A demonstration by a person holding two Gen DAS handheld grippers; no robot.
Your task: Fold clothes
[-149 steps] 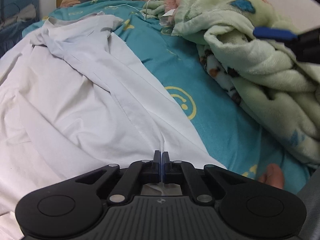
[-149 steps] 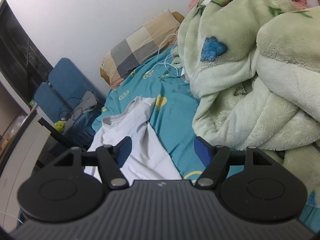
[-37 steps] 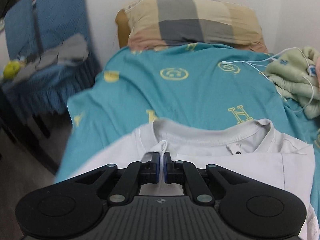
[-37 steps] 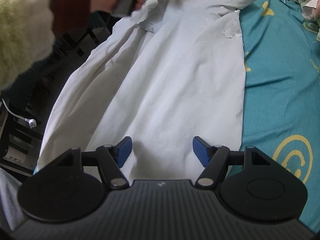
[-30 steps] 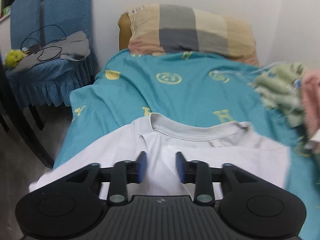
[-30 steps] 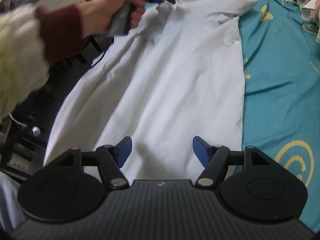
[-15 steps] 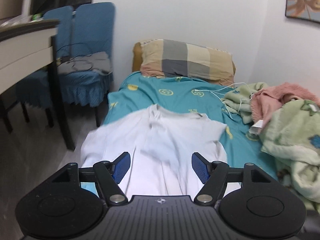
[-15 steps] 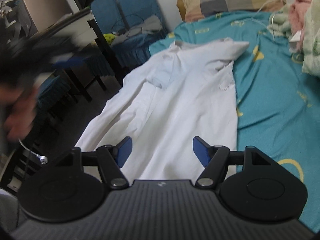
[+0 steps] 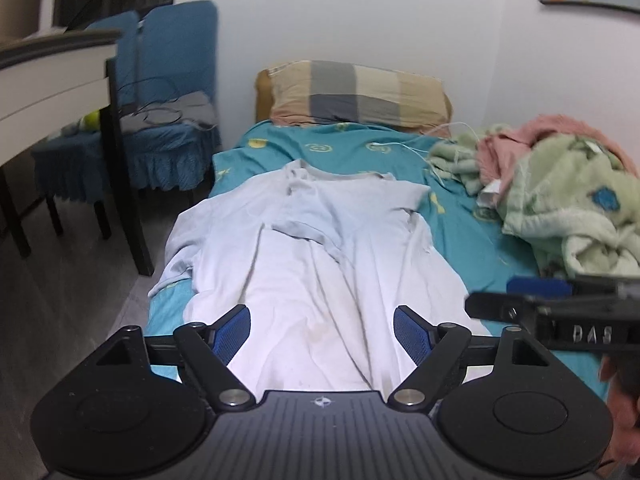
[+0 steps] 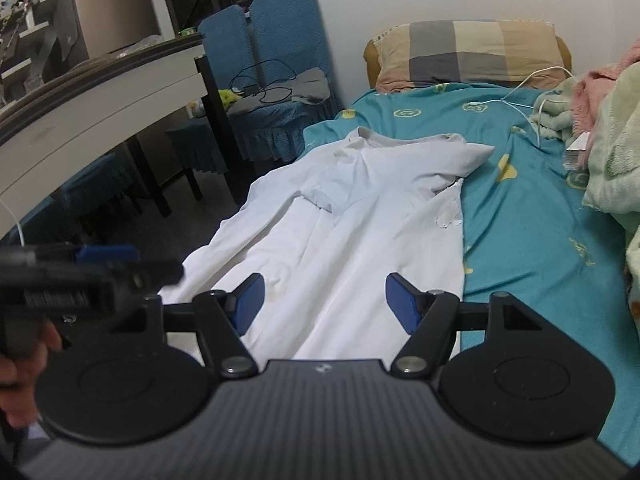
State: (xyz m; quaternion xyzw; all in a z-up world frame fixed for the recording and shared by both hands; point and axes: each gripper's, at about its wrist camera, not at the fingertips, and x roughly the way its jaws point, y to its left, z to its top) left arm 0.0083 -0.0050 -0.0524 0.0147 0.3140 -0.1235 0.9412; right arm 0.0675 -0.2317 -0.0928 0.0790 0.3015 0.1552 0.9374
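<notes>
The white shirt point(image 9: 320, 264) is lying lengthwise on the teal bed sheet point(image 9: 472, 240), collar toward the checked pillow point(image 9: 356, 94), with one sleeve folded in across the chest and its left edge drooping over the side of the bed. A second ago the left claw point(image 9: 322, 332) was right at the collar, pads only narrowly parted over the neckline; now it is sitting well back near the hem, so the whole garment is showing. Its jaws are opening, standing wide apart with nothing between them but the cloth lying below, untouched. Five seconds ago this same claw was pinched shut on a fold of the shirt.

The right claw point(image 10: 324, 300) is hanging over the lower part of the shirt, jaws spread wide and gripping nothing, just as they were a second ago. Its view is now taking in the pillow and the blue chairs point(image 10: 264, 40), where earlier it was looking steeply down at cloth. The green blanket point(image 9: 576, 204) is lying heaped on the right of the bed.
</notes>
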